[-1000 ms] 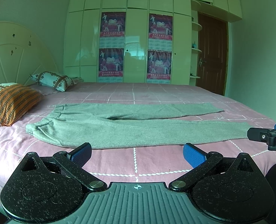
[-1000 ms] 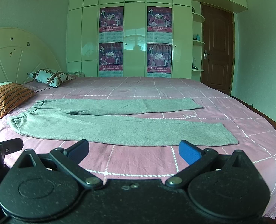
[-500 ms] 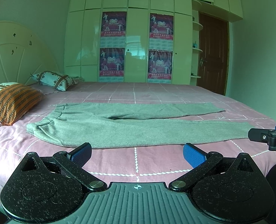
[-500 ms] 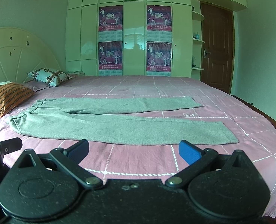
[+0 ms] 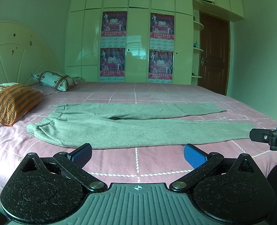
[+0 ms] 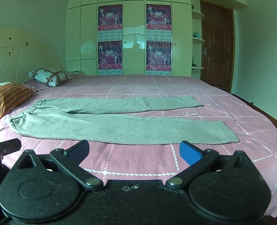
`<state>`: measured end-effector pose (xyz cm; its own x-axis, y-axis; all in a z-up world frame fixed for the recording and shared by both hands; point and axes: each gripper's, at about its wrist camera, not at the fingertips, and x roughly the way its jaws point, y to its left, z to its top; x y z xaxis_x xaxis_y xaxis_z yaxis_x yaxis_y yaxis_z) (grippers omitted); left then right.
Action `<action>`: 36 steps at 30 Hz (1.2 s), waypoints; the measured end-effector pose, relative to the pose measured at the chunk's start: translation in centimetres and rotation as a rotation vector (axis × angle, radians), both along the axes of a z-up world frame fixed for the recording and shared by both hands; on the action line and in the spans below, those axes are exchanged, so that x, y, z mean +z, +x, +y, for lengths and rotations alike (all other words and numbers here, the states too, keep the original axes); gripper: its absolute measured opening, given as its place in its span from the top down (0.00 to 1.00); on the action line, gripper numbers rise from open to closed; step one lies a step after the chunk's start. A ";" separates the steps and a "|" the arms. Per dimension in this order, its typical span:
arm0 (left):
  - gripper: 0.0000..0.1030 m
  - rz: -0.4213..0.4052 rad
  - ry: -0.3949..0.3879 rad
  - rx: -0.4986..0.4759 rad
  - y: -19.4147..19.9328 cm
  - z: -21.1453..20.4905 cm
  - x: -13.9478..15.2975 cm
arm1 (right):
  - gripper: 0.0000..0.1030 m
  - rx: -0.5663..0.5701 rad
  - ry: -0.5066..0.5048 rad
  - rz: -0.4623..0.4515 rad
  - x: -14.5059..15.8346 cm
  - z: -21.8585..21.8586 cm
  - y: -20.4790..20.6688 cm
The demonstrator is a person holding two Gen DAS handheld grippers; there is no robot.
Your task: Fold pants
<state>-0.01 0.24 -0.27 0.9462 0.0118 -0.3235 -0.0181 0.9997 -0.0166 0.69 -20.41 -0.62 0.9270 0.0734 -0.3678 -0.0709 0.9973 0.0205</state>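
Observation:
Grey pants (image 5: 130,127) (image 6: 108,125) lie flat on the pink checked bed (image 5: 138,161), waistband to the left near the pillows, both legs stretched to the right and spread slightly apart. My left gripper (image 5: 137,154) hovers open over the bed's near edge, just short of the nearer leg. My right gripper (image 6: 133,151) is open too, in front of the nearer leg toward its cuff (image 6: 228,133). Neither holds anything. The right gripper's tip (image 5: 269,136) shows at the right edge of the left wrist view.
An orange striped pillow (image 5: 12,101) and a patterned pillow (image 5: 54,78) lie by the headboard at left. A tall wardrobe (image 5: 138,46) with posters stands behind the bed, with a brown door (image 5: 213,56) to its right. The bed's right edge (image 6: 269,123) drops to the floor.
Both grippers have crept slightly forward toward the pants; the pants have not moved and both grippers stay open.

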 end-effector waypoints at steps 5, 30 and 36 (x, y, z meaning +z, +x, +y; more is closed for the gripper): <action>0.00 0.000 0.001 0.000 -0.1 -0.1 0.0 | 0.06 0.000 0.000 0.001 -0.1 0.0 0.0; 0.00 -0.002 -0.026 -0.025 -0.2 0.3 0.2 | 0.06 0.004 0.002 0.004 -0.1 0.0 0.1; 0.00 0.015 0.007 -0.027 0.9 0.6 0.8 | 0.07 0.065 0.001 -0.042 0.8 0.0 0.4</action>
<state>0.91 0.86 0.55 0.9413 -0.0117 -0.3373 0.0089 0.9999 -0.0099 1.10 -20.37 0.14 0.9348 0.1340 -0.3288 -0.1359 0.9906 0.0172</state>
